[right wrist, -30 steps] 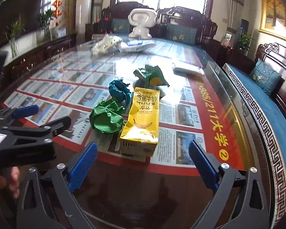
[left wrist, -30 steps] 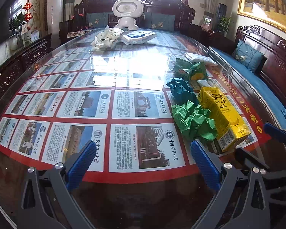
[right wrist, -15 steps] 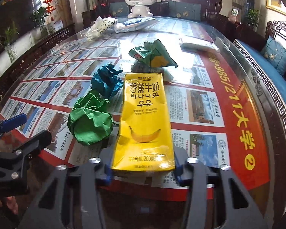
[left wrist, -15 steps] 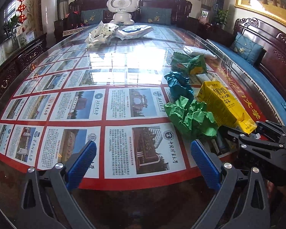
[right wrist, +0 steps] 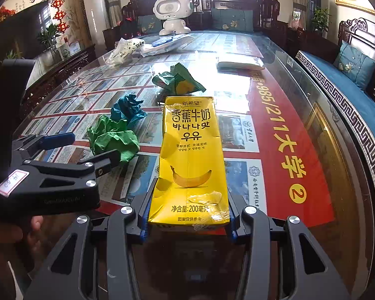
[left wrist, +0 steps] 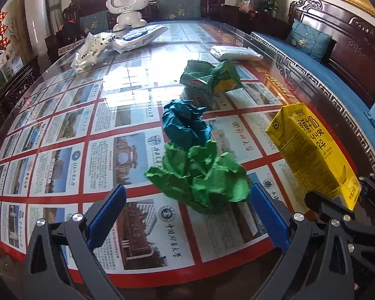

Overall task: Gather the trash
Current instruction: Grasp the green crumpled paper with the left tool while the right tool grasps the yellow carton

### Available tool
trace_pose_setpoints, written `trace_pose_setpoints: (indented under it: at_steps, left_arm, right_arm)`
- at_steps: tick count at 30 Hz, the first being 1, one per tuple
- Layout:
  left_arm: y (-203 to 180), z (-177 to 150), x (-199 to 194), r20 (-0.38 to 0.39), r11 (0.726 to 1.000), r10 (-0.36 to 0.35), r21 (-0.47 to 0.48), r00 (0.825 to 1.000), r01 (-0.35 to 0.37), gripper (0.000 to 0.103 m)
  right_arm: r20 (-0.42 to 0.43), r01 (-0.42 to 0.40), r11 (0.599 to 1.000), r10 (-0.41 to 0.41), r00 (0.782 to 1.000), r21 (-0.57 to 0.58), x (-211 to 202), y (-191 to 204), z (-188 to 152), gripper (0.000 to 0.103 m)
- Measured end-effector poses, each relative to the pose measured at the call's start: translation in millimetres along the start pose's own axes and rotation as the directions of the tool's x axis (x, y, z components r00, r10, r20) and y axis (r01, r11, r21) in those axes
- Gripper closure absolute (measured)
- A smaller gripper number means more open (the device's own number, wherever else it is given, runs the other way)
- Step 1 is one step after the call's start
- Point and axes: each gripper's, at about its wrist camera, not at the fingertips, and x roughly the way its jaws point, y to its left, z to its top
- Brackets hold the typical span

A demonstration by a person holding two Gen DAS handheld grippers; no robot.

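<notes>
My right gripper (right wrist: 187, 221) is shut on the near end of a yellow banana-milk carton (right wrist: 191, 155), which points away from me over the glass table (right wrist: 275, 180). From the left wrist view the carton (left wrist: 312, 150) looks tilted up off the table. My left gripper (left wrist: 187, 212) is open, its blue pads (left wrist: 107, 212) either side of a crumpled green paper (left wrist: 202, 175) without touching it. Behind that lie a crumpled teal paper (left wrist: 185, 125) and a green and yellow wrapper (left wrist: 212, 77). In the right wrist view the left gripper (right wrist: 95, 147) reaches in from the left at the green paper (right wrist: 112, 142).
A white toy robot (left wrist: 127, 5), white plastic bags (left wrist: 92, 47) and a white packet (left wrist: 235, 52) sit at the table's far end. A dark wooden bench with blue cushions (left wrist: 312, 40) runs along the right side. A hand (right wrist: 7, 232) holds the left gripper.
My right gripper has shut on the carton's near end and the carton now looks tilted up. My left gripper has moved right and forward, so the green paper now sits between its open fingers.
</notes>
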Motion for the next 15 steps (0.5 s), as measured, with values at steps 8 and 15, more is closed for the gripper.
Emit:
trace_pose_setpoints:
  at_steps: [8, 15]
  left_arm:
    - [5.1, 17.1, 21.8, -0.045, 0.997, -0.027, -0.068, 0.999, 0.024, 0.004]
    - [7.8, 13.5, 18.6, -0.024, 0.998, 0.003, -0.07, 1.0, -0.005, 0.051]
  right_arm:
    - [0.013, -0.016, 1.0, 0.016, 1.0, 0.006, -1.9, -3.2, -0.3, 0.059]
    - [0.02, -0.029, 1.0, 0.029, 0.999, 0.006, -4.4, -3.8, -1.6, 0.059]
